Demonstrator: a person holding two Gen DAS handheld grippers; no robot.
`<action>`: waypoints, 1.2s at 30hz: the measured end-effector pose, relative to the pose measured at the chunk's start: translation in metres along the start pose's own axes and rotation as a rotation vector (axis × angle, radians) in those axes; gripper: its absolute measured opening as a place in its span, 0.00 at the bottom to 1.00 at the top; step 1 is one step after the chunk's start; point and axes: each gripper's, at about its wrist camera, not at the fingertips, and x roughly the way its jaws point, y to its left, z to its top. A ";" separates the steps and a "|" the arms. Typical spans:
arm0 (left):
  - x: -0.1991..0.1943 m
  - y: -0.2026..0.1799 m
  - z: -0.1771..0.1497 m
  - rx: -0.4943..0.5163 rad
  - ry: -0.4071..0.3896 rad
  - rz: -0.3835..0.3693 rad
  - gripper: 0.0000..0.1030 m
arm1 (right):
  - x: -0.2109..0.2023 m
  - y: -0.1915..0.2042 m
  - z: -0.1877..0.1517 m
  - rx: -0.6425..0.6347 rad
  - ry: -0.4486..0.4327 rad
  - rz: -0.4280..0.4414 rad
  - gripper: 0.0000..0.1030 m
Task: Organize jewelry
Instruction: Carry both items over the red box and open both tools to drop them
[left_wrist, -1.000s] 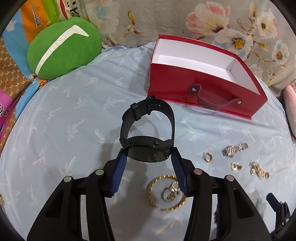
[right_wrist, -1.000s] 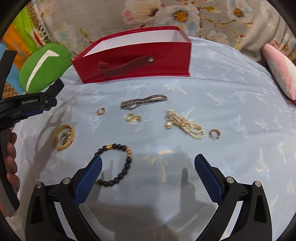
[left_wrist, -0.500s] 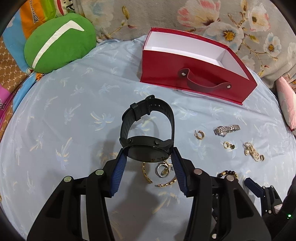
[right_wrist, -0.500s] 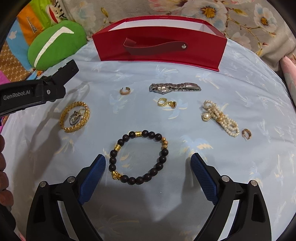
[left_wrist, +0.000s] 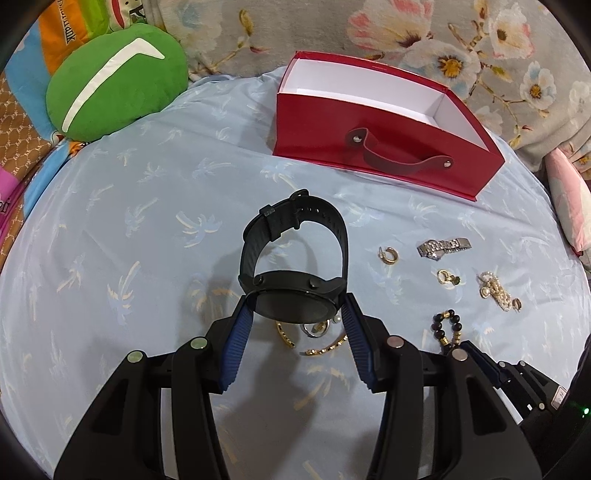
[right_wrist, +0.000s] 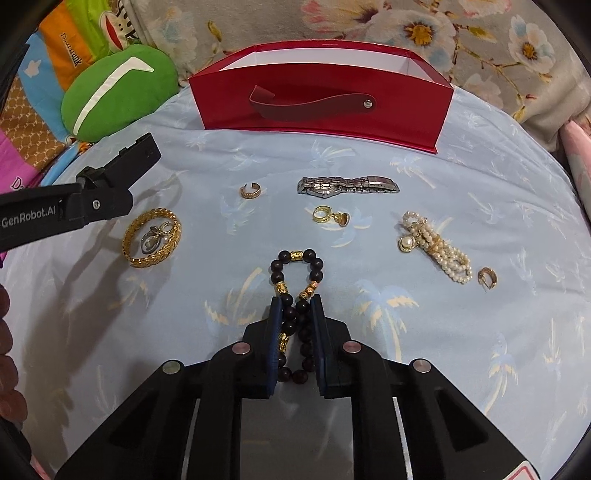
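My left gripper (left_wrist: 293, 306) is shut on a black watch (left_wrist: 295, 258) and holds it above the blue cloth, short of the open red box (left_wrist: 376, 155). My right gripper (right_wrist: 295, 306) is shut on a black bead bracelet (right_wrist: 297, 280) that lies squeezed on the cloth. On the cloth lie a gold bangle (right_wrist: 151, 236) with a ring inside it, a silver watch (right_wrist: 347, 184), a gold ring (right_wrist: 251, 191), gold earrings (right_wrist: 328, 216), a pearl bracelet (right_wrist: 436, 247) and a small gold hoop (right_wrist: 487, 277).
The red box (right_wrist: 321, 107) stands at the far side with a strap handle on its front wall. A green cushion (left_wrist: 114, 81) lies at the far left. A floral fabric runs behind. A pink pillow (left_wrist: 569, 199) sits at the right edge.
My right gripper has moved forward over the bead bracelet and shut on it. My left gripper with the watch has drawn back from the red box and risen a little.
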 end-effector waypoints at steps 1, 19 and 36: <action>-0.002 -0.001 -0.001 0.003 -0.002 -0.002 0.47 | -0.001 -0.002 0.000 0.009 -0.001 0.006 0.07; -0.040 -0.018 0.027 0.049 -0.104 -0.028 0.47 | -0.065 -0.047 0.050 0.095 -0.182 0.040 0.07; -0.001 -0.051 0.186 0.115 -0.252 -0.051 0.47 | -0.039 -0.088 0.248 0.067 -0.362 0.109 0.07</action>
